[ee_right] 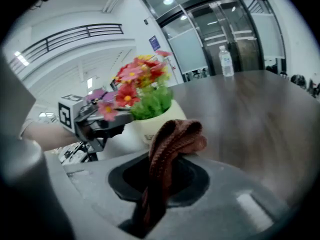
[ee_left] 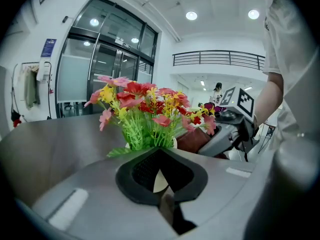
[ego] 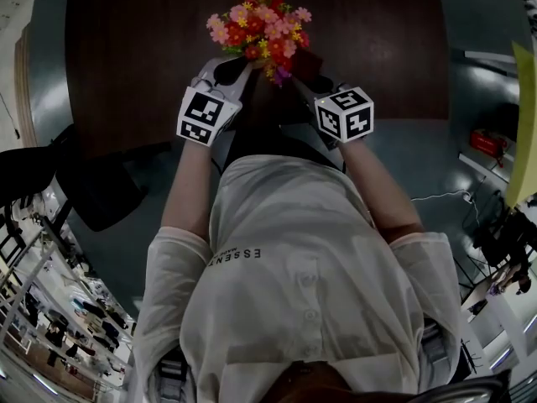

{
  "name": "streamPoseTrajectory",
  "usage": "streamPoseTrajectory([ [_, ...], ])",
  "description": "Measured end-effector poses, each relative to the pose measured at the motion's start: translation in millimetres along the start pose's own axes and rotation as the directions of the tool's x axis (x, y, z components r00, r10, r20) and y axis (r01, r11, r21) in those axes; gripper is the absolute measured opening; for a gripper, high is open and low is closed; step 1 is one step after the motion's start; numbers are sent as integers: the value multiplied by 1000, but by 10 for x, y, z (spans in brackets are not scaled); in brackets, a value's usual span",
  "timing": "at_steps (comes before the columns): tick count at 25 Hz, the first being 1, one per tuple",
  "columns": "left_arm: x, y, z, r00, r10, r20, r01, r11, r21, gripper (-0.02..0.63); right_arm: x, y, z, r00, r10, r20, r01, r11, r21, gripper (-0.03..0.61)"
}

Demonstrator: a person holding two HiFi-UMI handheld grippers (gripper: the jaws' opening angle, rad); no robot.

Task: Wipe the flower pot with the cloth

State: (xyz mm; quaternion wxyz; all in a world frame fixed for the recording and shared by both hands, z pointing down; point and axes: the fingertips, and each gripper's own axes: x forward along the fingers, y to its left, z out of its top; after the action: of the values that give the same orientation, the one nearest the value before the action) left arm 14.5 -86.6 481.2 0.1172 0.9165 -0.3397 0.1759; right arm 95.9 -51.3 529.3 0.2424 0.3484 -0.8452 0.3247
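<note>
Brown knitted cloth (ee_right: 175, 136), bunched into a fold, is clamped between the jaws of the right gripper (ee_right: 157, 179). Its free end lies against, or just beside, the wall of the small cream flower pot (ee_right: 145, 126); actual contact cannot be confirmed. The pot stands near the front edge of the dark wooden round table (ego: 126, 57), directly before the person, and carries a spray of red, pink and yellow artificial flowers (ego: 260, 23).

The left gripper (ee_left: 160, 176) has its jaws together, with a cream sliver of the pot's rim caught between them. It appears to steady the pot from the side opposite the cloth.

Progress, as a judgement: the pot is braced and the cloth brought to one flank, so wiping is at or near its start. No dirt or wiped band is visible to measure it. The far side, the base and the rim appear left to do.

Obstructions: the flowers overhang the rim, and the left gripper occupies part of it, so the cloth cannot pass there without a re-grip.

Surroundings: a clear plastic water bottle (ee_right: 226, 61) stands well apart at the table's far side. A black chair (ego: 92, 187) sits beside the table.
</note>
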Motion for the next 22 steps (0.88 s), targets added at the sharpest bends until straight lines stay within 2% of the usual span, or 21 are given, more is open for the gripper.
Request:
streamPoseTrajectory([
  [3,2,12,-22,1000,3,5,-3,1000,-24,9,137,416,-54,992,119,-44,-123,988,-91,48],
  [5,7,-12,-2,1000,-1,5,2,999,-38,9,189,491,-28,990,137,-40,-140,984,-108,48],
  [9,20,-6,6,1000,16,4,-16,1000,-13,9,164,255,46,995,93,-28,-94,993,-65,48],
  [15,20,6,-14,1000,21,19,-21,1000,-11,9,55,-338,146,999,-36,-6,37,999,4,48],
  [18,28,-10,-23,1000,18,13,-18,1000,6,9,107,-591,386,997,-75,30,76,996,-39,48],
  [22,33,-1,-21,1000,14,7,-14,1000,0,9,322,-670,817,998,-12,55,20,991,-134,48],
])
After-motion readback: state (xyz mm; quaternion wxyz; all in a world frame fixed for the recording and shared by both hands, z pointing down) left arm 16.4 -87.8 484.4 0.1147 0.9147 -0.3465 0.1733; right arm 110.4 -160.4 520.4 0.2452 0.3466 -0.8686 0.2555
